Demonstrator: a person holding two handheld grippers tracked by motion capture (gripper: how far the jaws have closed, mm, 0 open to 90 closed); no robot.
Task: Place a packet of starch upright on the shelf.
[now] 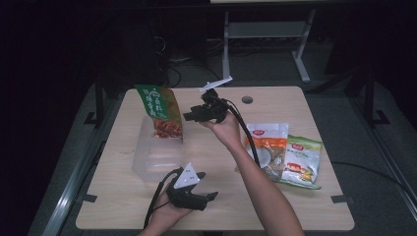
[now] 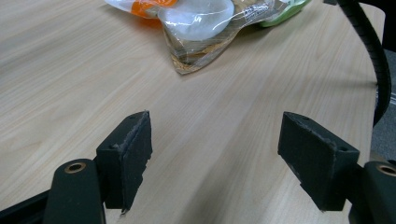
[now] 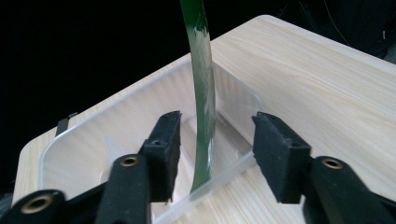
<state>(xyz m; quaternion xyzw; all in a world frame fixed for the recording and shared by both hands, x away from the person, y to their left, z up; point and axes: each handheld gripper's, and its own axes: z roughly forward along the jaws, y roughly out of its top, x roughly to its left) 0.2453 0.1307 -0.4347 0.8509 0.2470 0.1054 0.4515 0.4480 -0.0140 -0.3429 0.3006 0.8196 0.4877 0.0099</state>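
A green and orange snack bag point(image 1: 161, 110) stands upright at the far end of a clear plastic bin point(image 1: 152, 162) left of the table's middle. My right gripper point(image 1: 191, 113) hovers just right of the bag, pointing at it. In the right gripper view the bag point(image 3: 203, 84) shows edge-on between the black jaws of that gripper point(image 3: 215, 126). The pads stand clear of the bag on both sides, so the gripper is open. The bag's lower end rests inside the bin point(image 3: 93, 126). My left gripper point(image 1: 209, 185) lies low near the table's front edge, and its jaws point(image 2: 217, 121) are wide open over bare wood.
Two more snack bags lie flat at the right: a white and orange one point(image 1: 268, 145) and a green and white one point(image 1: 302, 160); the first also appears in the left gripper view point(image 2: 196, 23). The right forearm crosses the table's middle. A cable hole point(image 1: 247, 100) sits at the back.
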